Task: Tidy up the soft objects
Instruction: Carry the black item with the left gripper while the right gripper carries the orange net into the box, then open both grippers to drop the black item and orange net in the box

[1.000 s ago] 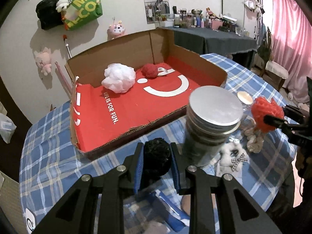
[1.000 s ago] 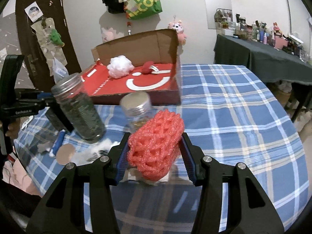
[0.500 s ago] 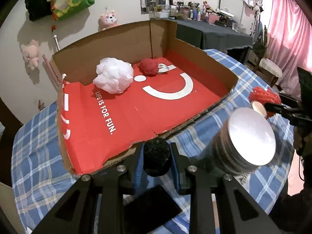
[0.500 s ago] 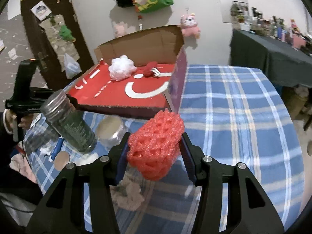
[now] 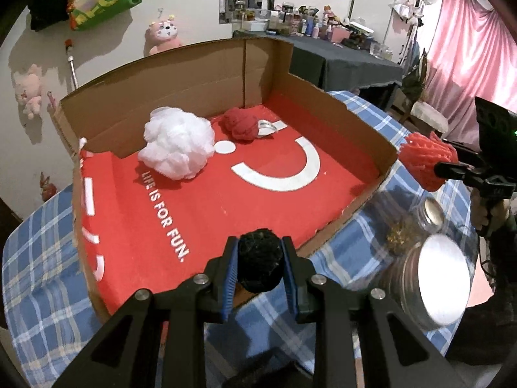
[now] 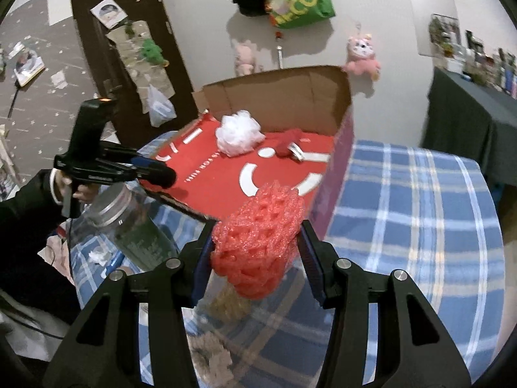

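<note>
Left gripper (image 5: 260,271) clenched on fuzzy black pompom (image 5: 258,263) over near edge of red-lined cardboard box (image 5: 181,74), right gripper (image 6: 257,242) clamping red foam mesh sleeve (image 6: 258,239) by box's right corner, side grip on sleeve clear only from left view.

From my left wrist view, the open cardboard box (image 5: 106,103) lies on the table (image 5: 42,258), ahead of my left gripper (image 5: 260,270), which holds a fuzzy ball (image 5: 258,265) over the box's near edge. Inside, toward the back wall, a puffy mesh ball (image 5: 177,144) rests left of a knitted lump (image 5: 240,124). My right gripper (image 6: 255,242) holds a foam net sleeve (image 6: 258,236) off the box's right corner. Two lidded jars (image 5: 433,278) stand on the table right of the box.
</note>
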The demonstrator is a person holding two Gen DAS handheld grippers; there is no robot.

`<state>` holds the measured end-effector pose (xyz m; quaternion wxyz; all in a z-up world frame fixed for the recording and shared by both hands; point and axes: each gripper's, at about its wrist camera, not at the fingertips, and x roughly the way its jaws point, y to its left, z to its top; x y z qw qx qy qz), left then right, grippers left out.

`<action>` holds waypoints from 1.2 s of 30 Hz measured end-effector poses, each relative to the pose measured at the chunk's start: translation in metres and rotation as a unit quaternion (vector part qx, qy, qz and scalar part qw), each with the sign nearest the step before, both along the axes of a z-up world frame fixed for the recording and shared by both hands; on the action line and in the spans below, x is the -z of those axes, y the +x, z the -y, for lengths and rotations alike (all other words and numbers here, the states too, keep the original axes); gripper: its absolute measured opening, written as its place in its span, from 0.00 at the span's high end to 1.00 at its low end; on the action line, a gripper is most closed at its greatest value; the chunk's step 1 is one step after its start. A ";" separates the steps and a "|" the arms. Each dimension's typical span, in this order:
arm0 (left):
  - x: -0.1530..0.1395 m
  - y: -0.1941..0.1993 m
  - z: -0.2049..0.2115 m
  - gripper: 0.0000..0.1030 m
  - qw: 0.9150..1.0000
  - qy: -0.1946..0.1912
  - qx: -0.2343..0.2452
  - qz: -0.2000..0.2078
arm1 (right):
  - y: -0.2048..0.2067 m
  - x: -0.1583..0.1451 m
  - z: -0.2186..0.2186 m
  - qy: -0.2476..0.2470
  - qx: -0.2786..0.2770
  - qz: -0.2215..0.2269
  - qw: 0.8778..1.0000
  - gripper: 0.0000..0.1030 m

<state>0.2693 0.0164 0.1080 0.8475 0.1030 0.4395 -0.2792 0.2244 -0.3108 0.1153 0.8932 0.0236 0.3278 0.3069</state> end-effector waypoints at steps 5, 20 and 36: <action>-0.002 0.018 0.006 0.74 1.000 -0.016 0.007 -0.012 | 0.031 -0.012 -0.023 0.003 -0.030 -0.002 1.000 0.54; 0.008 0.092 0.036 0.73 0.999 -0.024 -0.024 -0.041 | 0.155 0.008 -0.110 -0.092 0.014 -0.114 0.989 0.54; 0.036 0.135 0.066 0.72 0.996 -0.025 -0.046 -0.068 | 0.190 0.036 -0.112 -0.188 0.085 -0.139 0.968 0.52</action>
